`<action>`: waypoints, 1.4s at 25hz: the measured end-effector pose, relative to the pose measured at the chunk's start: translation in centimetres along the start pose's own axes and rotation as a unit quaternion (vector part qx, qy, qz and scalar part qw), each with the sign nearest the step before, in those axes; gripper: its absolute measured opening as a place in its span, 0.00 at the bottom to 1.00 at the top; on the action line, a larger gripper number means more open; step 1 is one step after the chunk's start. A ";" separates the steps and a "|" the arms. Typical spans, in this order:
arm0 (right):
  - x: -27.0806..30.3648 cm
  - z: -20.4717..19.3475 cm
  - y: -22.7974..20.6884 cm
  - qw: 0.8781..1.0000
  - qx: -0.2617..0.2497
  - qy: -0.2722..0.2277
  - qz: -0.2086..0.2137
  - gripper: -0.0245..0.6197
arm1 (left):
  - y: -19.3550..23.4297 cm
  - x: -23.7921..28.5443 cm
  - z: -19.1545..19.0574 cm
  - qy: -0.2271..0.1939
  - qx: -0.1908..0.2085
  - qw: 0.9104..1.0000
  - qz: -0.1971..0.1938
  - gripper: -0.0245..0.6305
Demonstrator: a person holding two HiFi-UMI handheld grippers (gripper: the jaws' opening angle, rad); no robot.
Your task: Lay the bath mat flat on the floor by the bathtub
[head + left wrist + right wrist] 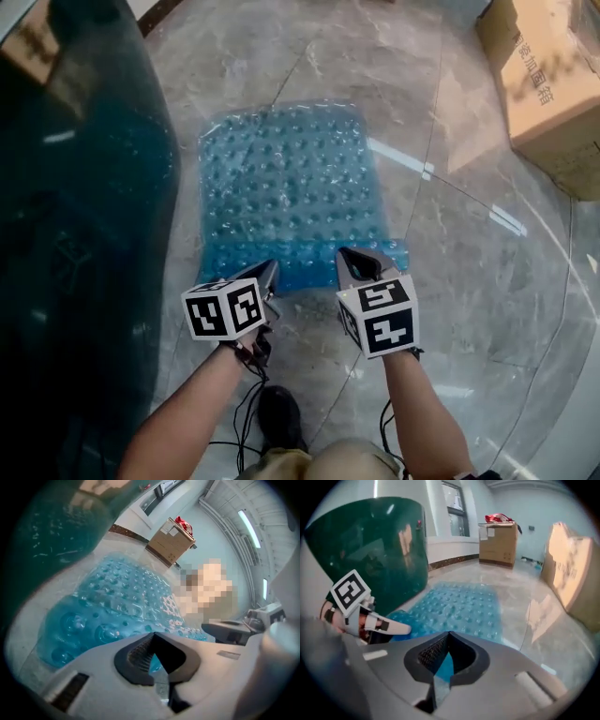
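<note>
Now the bath mat point(291, 178) lies by the dark green bathtub point(75, 234), its near edge clamped.
The left gripper point(270, 272) and the right gripper point(352, 261) are closed on that darker, folded-looking edge — the rest lies flat on the marble floor point(469, 281). Characters printed on the cardboard box point(548, 84), cut off at the corner, are too blurred to read — open floor spreads right of the mat.

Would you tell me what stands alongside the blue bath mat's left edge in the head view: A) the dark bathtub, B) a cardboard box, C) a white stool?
A: the dark bathtub runs along the left side of the bath mat; the cardboard box stands away to its right.
</note>
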State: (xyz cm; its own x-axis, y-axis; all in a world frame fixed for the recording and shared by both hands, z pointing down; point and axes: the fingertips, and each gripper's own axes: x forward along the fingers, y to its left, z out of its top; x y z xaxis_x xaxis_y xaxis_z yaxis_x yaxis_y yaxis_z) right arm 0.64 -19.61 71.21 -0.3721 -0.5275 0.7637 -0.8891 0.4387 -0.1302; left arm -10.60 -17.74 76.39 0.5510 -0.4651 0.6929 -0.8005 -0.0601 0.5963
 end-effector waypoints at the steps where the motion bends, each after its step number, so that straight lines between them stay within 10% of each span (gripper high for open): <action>1: 0.7 0.3 -0.3 1.000 -0.022 -0.005 -0.011 0.05 | 0.1 -0.2 -0.3 -0.014 0.002 1.000 -0.001 0.04; 15: -0.2 -9.3 2.3 0.994 -0.095 0.047 -0.018 0.05 | -3.2 -4.3 -3.2 -0.094 0.029 0.995 -0.011 0.04; 24: -4.9 -10.2 4.5 0.997 -0.059 0.007 0.055 0.05 | -0.9 -3.6 -8.3 -0.025 0.050 0.998 0.039 0.04; 35: -3.8 -13.7 4.0 0.994 -0.096 0.056 0.006 0.05 | -3.9 -7.4 -11.4 -0.048 0.085 0.995 0.025 0.04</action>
State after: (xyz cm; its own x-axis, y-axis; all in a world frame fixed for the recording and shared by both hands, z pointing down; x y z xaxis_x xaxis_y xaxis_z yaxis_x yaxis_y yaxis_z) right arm 2.14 -5.85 76.47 -0.3404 -0.4418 0.8300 -0.8135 0.5811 -0.0243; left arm -8.91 -3.99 73.55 0.4917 -0.5533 0.6724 -0.8588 -0.1802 0.4796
